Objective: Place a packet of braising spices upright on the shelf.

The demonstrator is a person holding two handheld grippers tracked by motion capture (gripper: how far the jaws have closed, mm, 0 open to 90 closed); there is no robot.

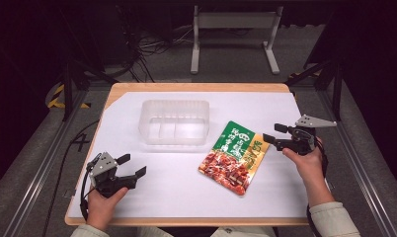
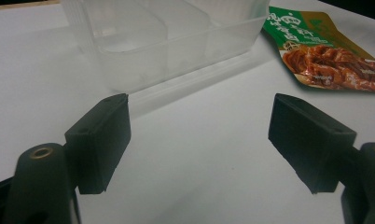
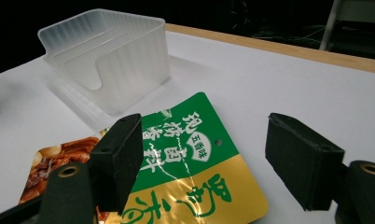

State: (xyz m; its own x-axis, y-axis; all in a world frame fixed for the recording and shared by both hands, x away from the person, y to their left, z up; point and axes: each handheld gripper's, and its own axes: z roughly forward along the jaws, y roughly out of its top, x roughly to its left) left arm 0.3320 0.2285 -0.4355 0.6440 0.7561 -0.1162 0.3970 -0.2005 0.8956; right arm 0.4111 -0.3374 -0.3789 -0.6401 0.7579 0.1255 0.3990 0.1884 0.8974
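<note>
Bare white table cover (image 1: 172, 190) lies open before the left gripper (image 1: 132, 165). The clear plastic container (image 1: 174, 121) stands beyond it, with the snack packet (image 1: 233, 155) just beside the right gripper (image 1: 274, 133).

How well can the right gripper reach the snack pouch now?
Probably well. The right gripper is open beside the pouch, with nothing between them. In the right gripper view, the pouch's top edge already lies under its fingers. The clear box stands apart, out of the way.
</note>
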